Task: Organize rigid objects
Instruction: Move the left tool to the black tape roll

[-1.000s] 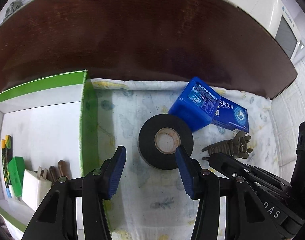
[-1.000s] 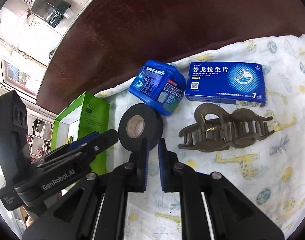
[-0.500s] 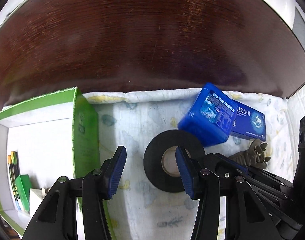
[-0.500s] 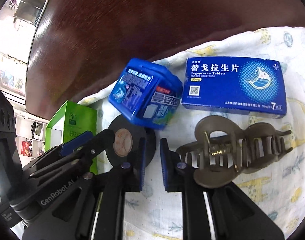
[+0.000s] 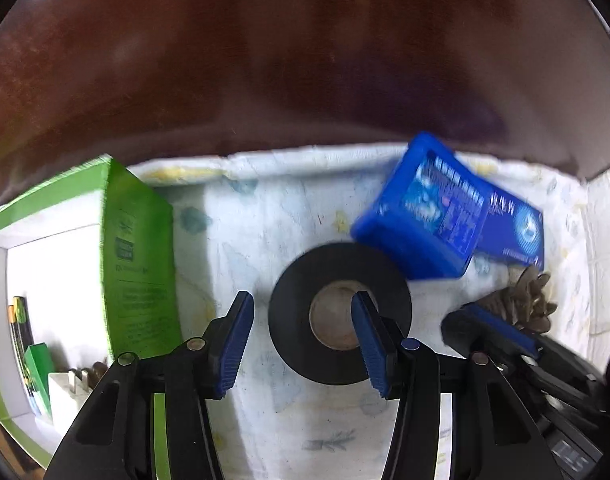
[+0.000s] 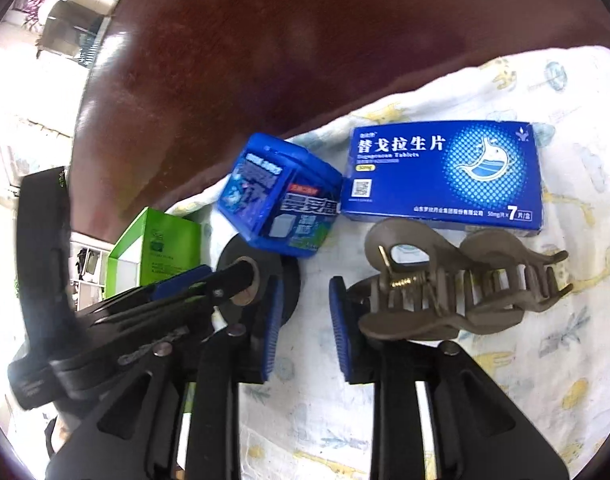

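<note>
A black tape roll (image 5: 339,312) lies flat on the patterned cloth (image 5: 265,216). My left gripper (image 5: 303,340) is open; its right finger sits over the roll's core hole and its left finger is outside the roll. The roll also shows in the right wrist view (image 6: 289,280), partly hidden by the left gripper. My right gripper (image 6: 303,328) is open and empty, its right finger touching a grey-brown hair claw (image 6: 457,284). A blue cube-shaped box (image 6: 281,196) and a flat blue tablet box (image 6: 445,172) lie beyond.
An open green-and-white box (image 5: 137,264) stands at the left, holding markers, a white plug and other small items (image 5: 45,364). The dark wooden table (image 5: 305,60) extends past the cloth. A white wall is at the far right.
My left gripper has moved forward and down over the tape roll. My right gripper has opened from shut and moved closer to the hair claw.
</note>
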